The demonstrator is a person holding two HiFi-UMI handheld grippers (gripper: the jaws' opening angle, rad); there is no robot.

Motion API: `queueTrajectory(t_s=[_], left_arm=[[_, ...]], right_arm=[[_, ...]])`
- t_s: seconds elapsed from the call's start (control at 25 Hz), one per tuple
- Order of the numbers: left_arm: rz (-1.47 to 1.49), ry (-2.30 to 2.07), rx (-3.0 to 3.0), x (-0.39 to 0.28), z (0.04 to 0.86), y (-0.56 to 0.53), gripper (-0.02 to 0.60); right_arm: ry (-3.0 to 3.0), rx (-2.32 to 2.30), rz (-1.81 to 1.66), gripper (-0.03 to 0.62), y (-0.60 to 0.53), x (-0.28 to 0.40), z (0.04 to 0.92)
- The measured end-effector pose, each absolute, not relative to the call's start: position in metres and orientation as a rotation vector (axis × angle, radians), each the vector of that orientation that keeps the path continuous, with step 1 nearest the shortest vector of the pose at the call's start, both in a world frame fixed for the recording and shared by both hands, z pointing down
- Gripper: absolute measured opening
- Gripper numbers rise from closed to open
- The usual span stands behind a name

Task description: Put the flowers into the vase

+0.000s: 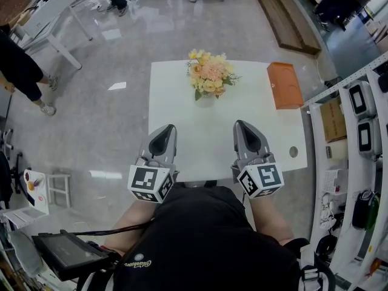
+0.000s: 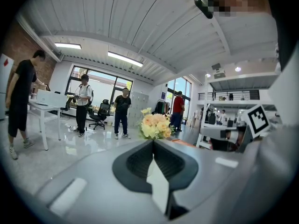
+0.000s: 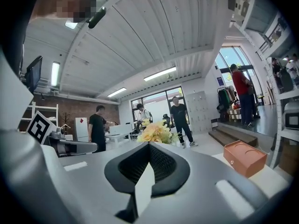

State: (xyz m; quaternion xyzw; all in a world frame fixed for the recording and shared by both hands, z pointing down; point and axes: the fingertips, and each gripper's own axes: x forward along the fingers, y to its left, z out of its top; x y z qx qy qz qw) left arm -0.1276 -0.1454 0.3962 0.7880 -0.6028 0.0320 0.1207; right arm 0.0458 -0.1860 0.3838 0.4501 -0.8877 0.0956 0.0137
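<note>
A bunch of yellow and peach flowers (image 1: 209, 73) stands upright in a pale vase (image 1: 205, 100) at the far middle of the white table (image 1: 182, 144). The same flowers (image 2: 155, 125) show ahead in the left gripper view and, as a bouquet (image 3: 155, 133), in the right gripper view. My left gripper (image 1: 165, 130) sits near the table's front edge, shut and empty. My right gripper (image 1: 244, 126) rests beside it, also shut with nothing between the jaws. Both point toward the flowers from well short of them.
An orange box (image 1: 285, 84) lies at the table's far right. White shelving (image 1: 357, 120) with devices runs along the right. Several people (image 1: 21, 71) stand around on the glossy floor; a white desk (image 1: 51, 17) is at the far left.
</note>
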Motion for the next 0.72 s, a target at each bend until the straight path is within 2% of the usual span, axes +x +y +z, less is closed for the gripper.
queueTrajectory(t_s=[0.72], left_arm=[[0.105,-1.757,2.291,-0.128,0.399,-0.14,0.008]], right_arm=[[-2.745,1.34,0.347,0.0,-0.176,0.037,0.398]])
